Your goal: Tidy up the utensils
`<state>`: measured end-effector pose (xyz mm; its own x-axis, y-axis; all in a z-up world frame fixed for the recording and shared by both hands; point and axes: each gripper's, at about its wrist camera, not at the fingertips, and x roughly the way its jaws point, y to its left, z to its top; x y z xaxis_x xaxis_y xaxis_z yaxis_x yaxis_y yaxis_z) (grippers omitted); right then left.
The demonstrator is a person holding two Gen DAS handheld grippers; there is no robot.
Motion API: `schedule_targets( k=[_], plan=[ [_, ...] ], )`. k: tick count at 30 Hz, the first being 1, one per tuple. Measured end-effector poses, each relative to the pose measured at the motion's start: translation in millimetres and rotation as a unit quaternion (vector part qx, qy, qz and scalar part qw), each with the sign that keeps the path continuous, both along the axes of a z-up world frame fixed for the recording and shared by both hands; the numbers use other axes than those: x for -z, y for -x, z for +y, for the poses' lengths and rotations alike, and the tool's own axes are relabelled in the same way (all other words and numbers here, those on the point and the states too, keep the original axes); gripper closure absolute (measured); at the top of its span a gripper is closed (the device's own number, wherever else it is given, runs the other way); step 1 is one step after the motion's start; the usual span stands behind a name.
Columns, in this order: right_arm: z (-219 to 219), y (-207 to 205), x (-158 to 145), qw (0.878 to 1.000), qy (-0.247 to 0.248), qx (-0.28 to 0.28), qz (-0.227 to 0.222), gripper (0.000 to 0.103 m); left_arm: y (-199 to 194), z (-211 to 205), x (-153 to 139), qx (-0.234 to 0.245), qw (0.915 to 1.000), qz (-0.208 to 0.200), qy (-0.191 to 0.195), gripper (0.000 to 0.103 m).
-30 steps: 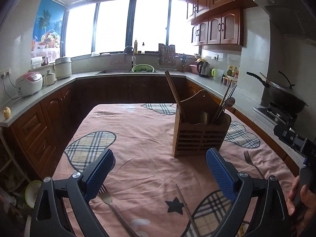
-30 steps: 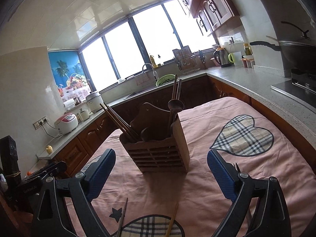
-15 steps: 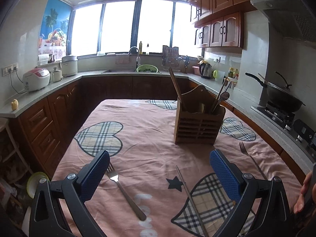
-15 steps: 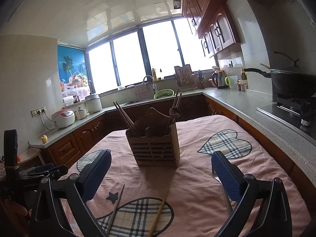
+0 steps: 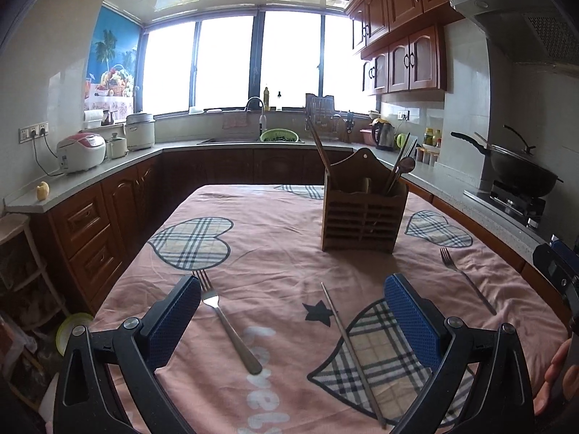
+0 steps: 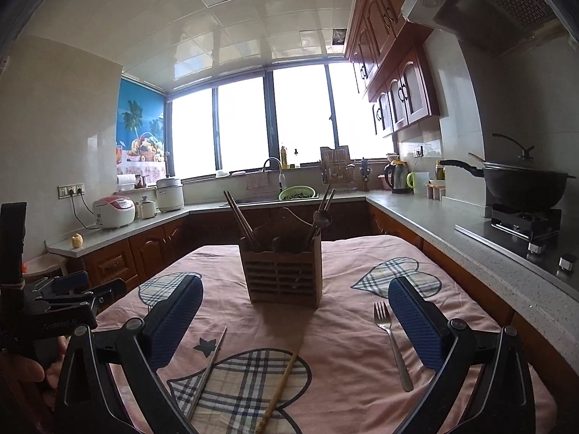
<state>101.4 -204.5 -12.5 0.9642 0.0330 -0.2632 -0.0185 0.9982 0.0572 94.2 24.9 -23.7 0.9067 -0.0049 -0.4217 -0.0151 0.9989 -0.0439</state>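
A slatted wooden utensil holder point(image 5: 362, 217) point(image 6: 286, 275) stands upright on the pink-clothed table point(image 5: 275, 253), with chopsticks and spoons sticking out of it. My left gripper point(image 5: 293, 322) is open, well short of the holder. On the cloth below its fingers lie a fork point(image 5: 228, 325) and a metal chopstick point(image 5: 351, 347). A second fork point(image 5: 466, 282) point(image 6: 392, 343) lies further right. My right gripper point(image 6: 295, 325) is open too, above a metal chopstick point(image 6: 208, 372) and a wooden chopstick point(image 6: 282, 387). Neither gripper holds anything.
Dark wood cabinets and grey counters surround the table on three sides. A black wok point(image 5: 521, 173) sits on the stove at right, and a rice cooker point(image 5: 81, 152) on the left counter. A person's hand point(image 5: 553, 372) shows at the lower right edge.
Both grippers have drawn back from the holder, which now looks smaller and farther away. More of the cloth and the loose forks and chopsticks have come into view.
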Motion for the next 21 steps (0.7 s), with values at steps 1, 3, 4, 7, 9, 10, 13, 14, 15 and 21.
schedule_targets(
  k=[1,3,4,7,9,10,13,14,15,21],
  plan=[
    [-1,0,7,1.000,-0.005,0.000,0.011,0.000,-2,1,1,-0.002,1.0000,0.007,-0.002,0.001],
    [-3,-1,16,1.000,-0.011,0.000,0.028,0.000,-3,1,0,-0.007,0.9998,0.019,-0.005,0.001],
    [-3,0,18,0.999,-0.013,0.001,0.032,0.000,-6,2,-3,-0.010,0.9997,0.022,-0.004,0.001],
    [-3,2,22,0.999,-0.011,0.001,0.040,0.000,-5,3,-5,-0.017,0.9995,0.027,-0.005,0.001],
    [-1,6,22,0.999,-0.005,0.001,0.038,0.000,-5,4,-4,-0.020,0.9995,0.021,-0.008,0.001],
    [0,9,22,0.999,-0.004,-0.001,0.035,0.000,-6,4,2,-0.023,0.9995,0.018,-0.010,0.001],
    [2,16,23,1.000,-0.002,-0.002,0.029,0.000,0,3,4,-0.026,0.9995,0.011,-0.011,0.001],
    [3,17,24,1.000,-0.002,-0.003,0.028,0.000,1,4,9,-0.027,0.9995,0.010,-0.011,0.001],
    [4,18,25,1.000,-0.003,-0.004,0.027,0.000,3,4,8,-0.027,0.9995,0.009,-0.010,0.001],
    [7,26,26,1.000,-0.003,-0.012,0.020,0.000,13,5,15,-0.024,0.9997,-0.001,-0.010,0.001]
  ],
)
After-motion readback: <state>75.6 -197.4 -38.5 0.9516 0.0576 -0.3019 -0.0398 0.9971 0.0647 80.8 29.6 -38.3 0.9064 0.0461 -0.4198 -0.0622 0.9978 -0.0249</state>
